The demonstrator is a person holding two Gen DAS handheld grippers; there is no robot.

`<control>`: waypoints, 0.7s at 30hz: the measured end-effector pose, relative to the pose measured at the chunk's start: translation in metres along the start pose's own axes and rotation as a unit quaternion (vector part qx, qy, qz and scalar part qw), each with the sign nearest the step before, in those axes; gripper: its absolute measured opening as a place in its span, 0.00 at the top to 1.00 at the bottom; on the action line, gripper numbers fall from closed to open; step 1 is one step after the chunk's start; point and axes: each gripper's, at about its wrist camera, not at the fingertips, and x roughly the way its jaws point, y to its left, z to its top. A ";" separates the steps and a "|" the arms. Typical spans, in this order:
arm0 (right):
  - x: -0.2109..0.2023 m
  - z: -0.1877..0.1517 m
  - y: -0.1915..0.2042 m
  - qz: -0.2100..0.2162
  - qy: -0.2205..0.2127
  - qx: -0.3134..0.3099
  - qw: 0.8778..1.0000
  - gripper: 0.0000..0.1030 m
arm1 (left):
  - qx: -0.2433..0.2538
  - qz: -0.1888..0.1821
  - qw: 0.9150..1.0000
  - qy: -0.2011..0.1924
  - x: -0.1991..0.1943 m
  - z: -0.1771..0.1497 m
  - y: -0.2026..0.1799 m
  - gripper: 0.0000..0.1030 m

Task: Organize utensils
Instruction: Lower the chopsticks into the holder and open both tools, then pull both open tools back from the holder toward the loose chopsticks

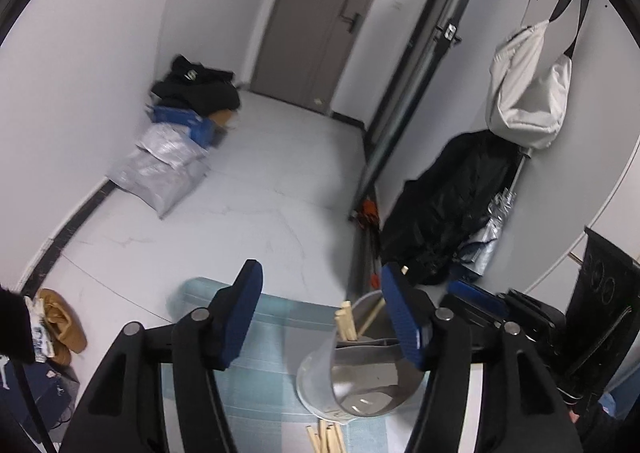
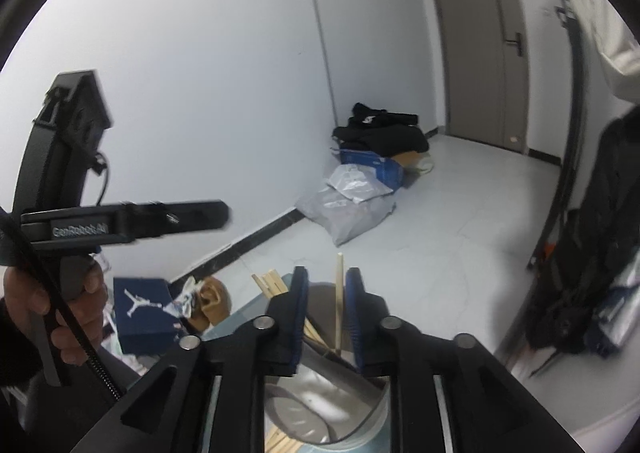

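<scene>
My left gripper (image 1: pixel 322 281) is open and empty, hovering above a grey utensil holder (image 1: pixel 360 385) that stands on a teal striped mat (image 1: pixel 260 365). Several wooden chopsticks (image 1: pixel 348 321) stick up out of the holder, and more lie on the mat (image 1: pixel 326 437). My right gripper (image 2: pixel 327 281) is above the same holder (image 2: pixel 320 413), its blue pads (image 2: pixel 301 309) standing either side of one upright chopstick (image 2: pixel 339 301). A gap shows on both sides of the stick. More chopsticks (image 2: pixel 272 281) lean at the holder's left. The left gripper's body (image 2: pixel 120 221) shows at left, held by a hand.
The table edge lies just past the mat, with the floor beyond. A blue shoebox (image 2: pixel 144 313) and brown shoes (image 1: pixel 60 321) lie below left. Bags and clothes (image 1: pixel 176 149) are piled by the far wall. A black coat (image 1: pixel 452 209) and white bag (image 1: pixel 528 93) hang at right.
</scene>
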 end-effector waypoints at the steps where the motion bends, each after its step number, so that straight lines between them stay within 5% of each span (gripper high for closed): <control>1: -0.004 -0.001 0.001 -0.002 -0.004 0.006 1.000 0.77 | 0.001 0.007 1.000 -0.004 -0.004 -0.001 0.000 0.42; 5: -0.025 -0.002 0.006 -0.016 -0.021 0.025 0.999 0.66 | -0.002 0.028 0.999 -0.019 -0.017 -0.004 -0.003 0.24; 12: -0.060 -0.010 0.021 -0.037 -0.051 0.059 0.996 0.46 | 0.011 0.050 0.997 -0.052 -0.045 -0.017 -0.015 0.19; 21: -0.093 -0.032 0.045 -0.055 -0.076 0.086 0.992 0.37 | 0.031 0.068 0.994 -0.085 -0.073 -0.040 -0.026 0.07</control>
